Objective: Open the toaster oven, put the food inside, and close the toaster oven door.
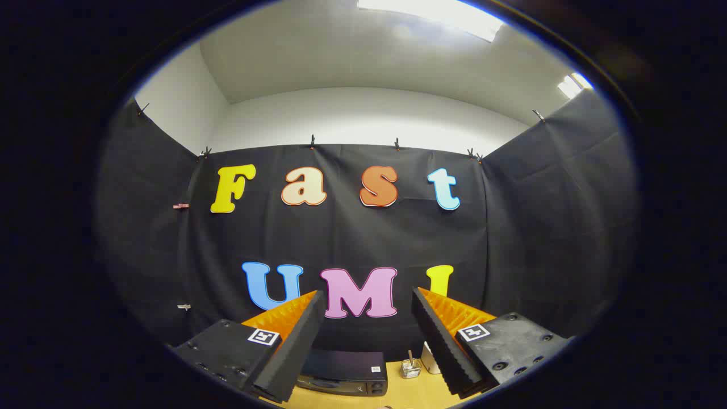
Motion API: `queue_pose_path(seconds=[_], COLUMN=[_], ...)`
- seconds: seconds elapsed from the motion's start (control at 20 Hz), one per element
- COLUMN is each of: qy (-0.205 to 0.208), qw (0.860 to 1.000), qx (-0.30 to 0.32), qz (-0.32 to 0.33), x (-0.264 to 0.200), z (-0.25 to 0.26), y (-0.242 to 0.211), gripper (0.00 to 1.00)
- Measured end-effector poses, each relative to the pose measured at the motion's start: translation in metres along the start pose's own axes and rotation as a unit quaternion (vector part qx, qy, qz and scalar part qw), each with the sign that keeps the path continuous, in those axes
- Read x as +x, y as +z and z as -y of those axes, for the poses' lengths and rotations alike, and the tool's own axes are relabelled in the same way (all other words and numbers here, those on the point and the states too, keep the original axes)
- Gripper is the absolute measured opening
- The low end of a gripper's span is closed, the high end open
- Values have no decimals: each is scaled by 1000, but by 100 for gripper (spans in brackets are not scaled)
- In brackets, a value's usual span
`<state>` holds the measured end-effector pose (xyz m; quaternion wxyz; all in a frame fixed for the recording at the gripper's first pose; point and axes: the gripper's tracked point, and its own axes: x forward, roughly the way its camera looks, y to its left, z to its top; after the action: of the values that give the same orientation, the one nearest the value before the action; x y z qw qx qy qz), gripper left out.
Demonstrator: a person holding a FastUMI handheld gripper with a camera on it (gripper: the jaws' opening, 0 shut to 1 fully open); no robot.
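Tool [368,301] fingers spread, empty, toaster oven [346,372] lying crosswise below

Illumination comes from overhead ceiling panels [431,14], which glare to pure white and wash the ceiling and upper wall pale. The black cloth wall [545,227] absorbs light and reads dim, its folds faint. Fisheye distortion bows straight lines strongly toward the rim. Focus is sharp centrally; the claw [368,309], its fingers spread apart, appears slightly soft.

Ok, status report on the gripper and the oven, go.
Gripper jaws open, holding nothing, raised. Toaster oven on the table beyond and below the jaws. Small glass jar beside the oven.
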<state>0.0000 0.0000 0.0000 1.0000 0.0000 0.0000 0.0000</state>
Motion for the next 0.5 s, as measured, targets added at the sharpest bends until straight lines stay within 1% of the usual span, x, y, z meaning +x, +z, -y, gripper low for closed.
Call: queue_pose_path(seconds=[0.2, 0.5], qy=[8, 3], qw=[1000, 999], qx=[-2, -18], qz=[-13, -29], x=[0, 0], z=[-4, -1], y=[-7, -15], gripper=[98, 98])
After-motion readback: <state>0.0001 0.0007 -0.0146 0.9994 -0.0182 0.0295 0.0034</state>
